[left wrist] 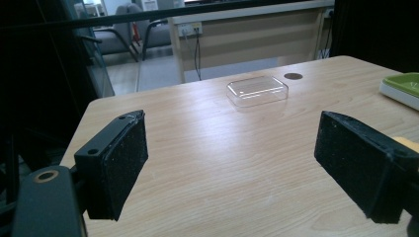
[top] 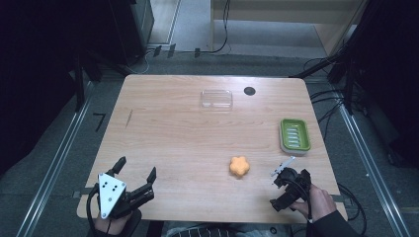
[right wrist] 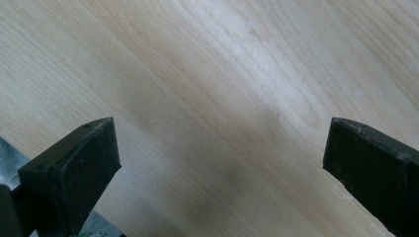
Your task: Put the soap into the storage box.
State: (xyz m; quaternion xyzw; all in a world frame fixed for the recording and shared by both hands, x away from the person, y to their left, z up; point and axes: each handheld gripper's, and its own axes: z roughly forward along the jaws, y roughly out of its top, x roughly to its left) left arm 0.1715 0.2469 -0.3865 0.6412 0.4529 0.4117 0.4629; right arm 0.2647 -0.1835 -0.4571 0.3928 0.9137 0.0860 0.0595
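Both grippers sit at the near edge of the table (top: pixel 163 128), each held in a hand. Left gripper (top: pixel 137 170) hovers over the near left corner with its jaws spread wide and nothing between them; in the left gripper view the two black pads (left wrist: pixel 118 165) frame bare wood. Right gripper (top: pixel 291 185) is by the near right corner, tipped down toward the wood, and the right gripper view shows its jaws wide apart over bare table, gripping nothing. Between the two, nearer the right gripper, lies an orange flower-shaped piece (top: pixel 239 166), apart from both. Farther back along the right edge rests a green soap dish (top: pixel 295 135). Toward the far edge, about the middle, lies a clear lid (top: pixel 216 98), with a dark round hole (top: pixel 249 91) just to its right.
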